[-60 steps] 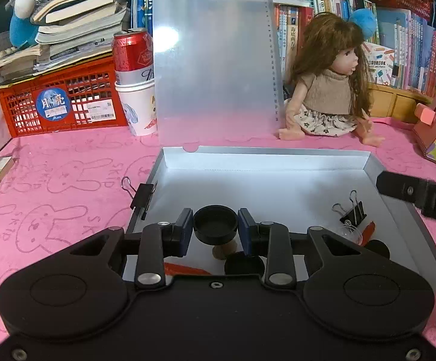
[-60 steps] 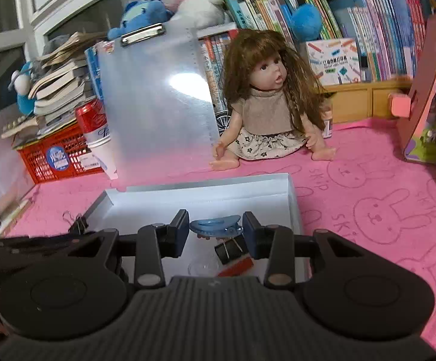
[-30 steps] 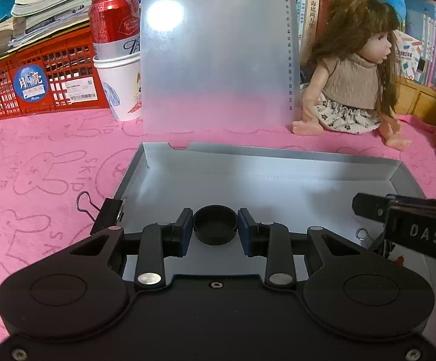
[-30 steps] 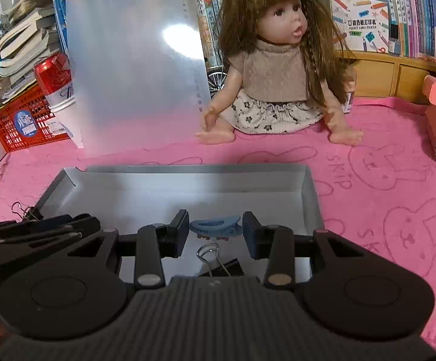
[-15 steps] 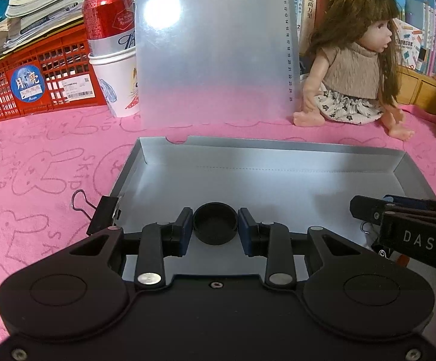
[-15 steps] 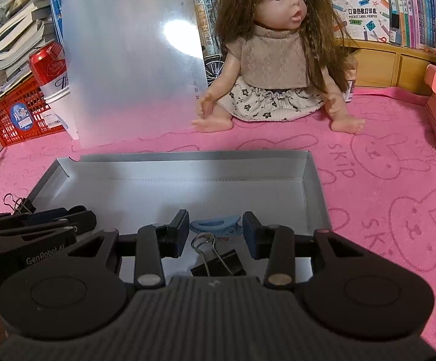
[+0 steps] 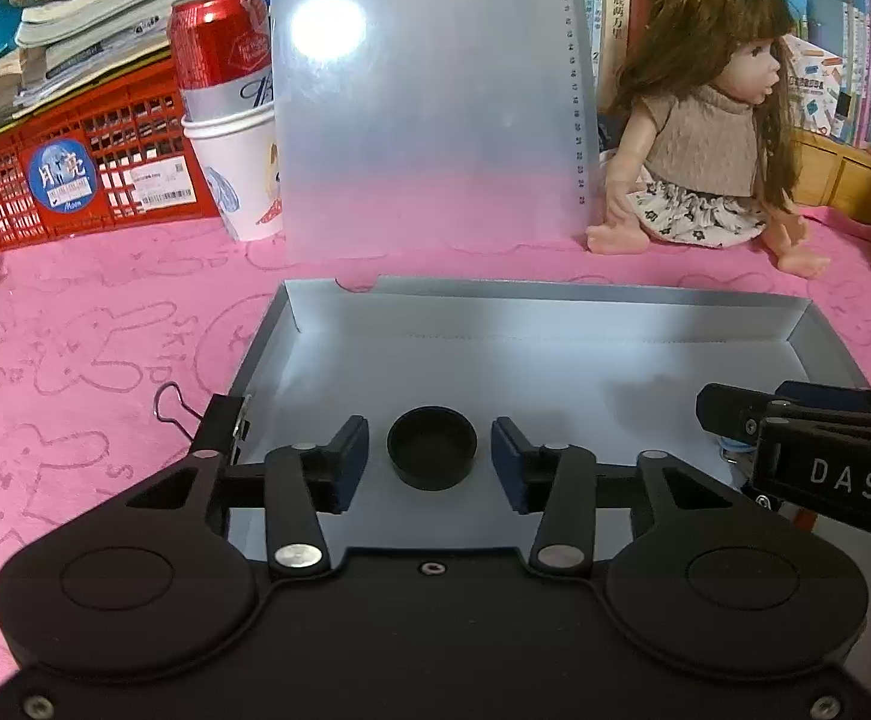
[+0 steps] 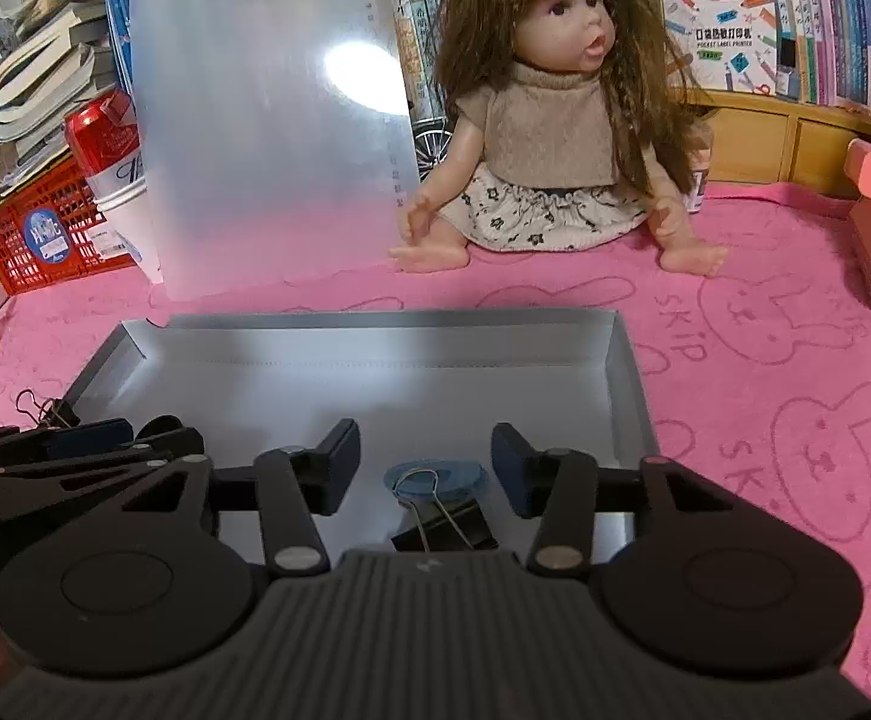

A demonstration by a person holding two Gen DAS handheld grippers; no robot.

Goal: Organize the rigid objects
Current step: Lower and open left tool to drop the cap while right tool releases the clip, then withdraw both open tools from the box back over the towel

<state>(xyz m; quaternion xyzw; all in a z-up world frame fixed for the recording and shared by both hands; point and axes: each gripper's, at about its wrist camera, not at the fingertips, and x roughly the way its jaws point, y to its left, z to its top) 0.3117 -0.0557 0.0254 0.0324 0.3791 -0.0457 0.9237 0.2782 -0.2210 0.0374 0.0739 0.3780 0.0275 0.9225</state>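
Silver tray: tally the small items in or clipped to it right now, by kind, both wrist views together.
Black round cap: 1, between the left claw's open jaws.
Blue oval piece: 1, between the right claw's open jaws.
Black binder clip: 2, one inside the silver tray, one on its left wall.
Total: 4. Anything under the claws is hidden.

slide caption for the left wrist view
Left claw open around a black cap in the silver tray.

Binder clip point(image 8: 444, 525) partly behind tool
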